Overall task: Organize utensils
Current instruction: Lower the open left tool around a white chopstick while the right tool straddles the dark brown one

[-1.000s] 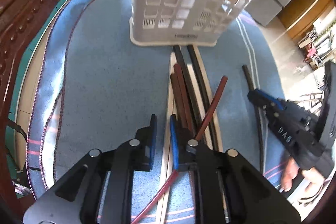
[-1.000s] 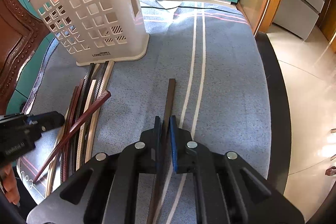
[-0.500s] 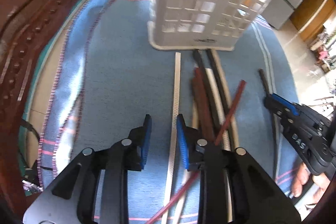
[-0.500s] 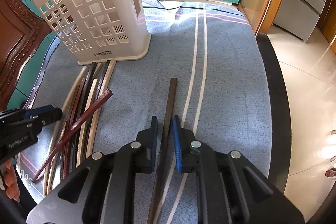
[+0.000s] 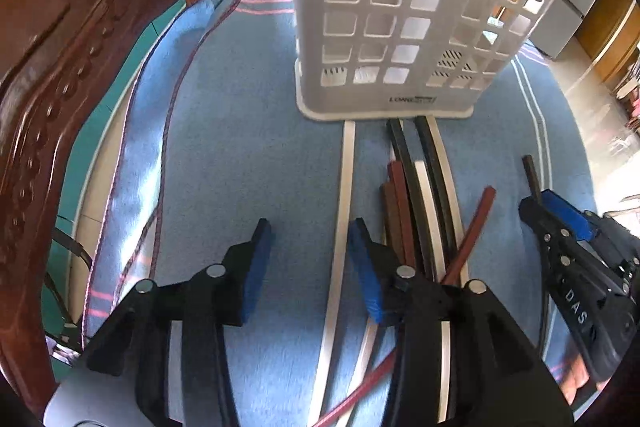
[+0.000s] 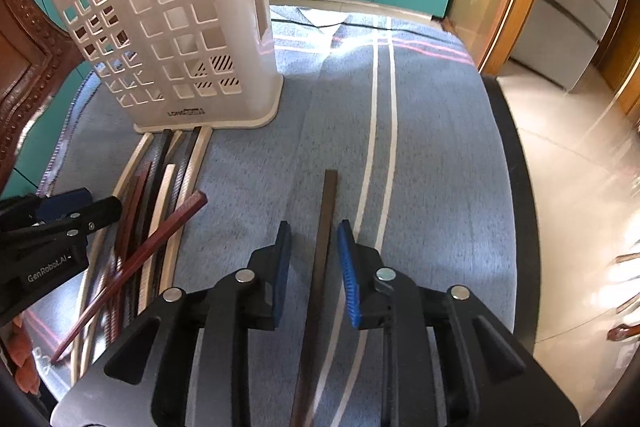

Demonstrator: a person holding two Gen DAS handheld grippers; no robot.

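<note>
The dark chopstick lies lengthwise between the right gripper's opening jaws, untouched; the left gripper's opening jaws straddle a white chopstick

Sticks on the cloth, basket standing behind them

The basket stands upright on the cloth covering the table, and a bundle of sticks lies in front of it, far ends at its base. One stick lies apart to the right, between the opening fingers of the right claw. In the left wrist view, another stick lies between the left claw fingers, left of the bundle.
</note>
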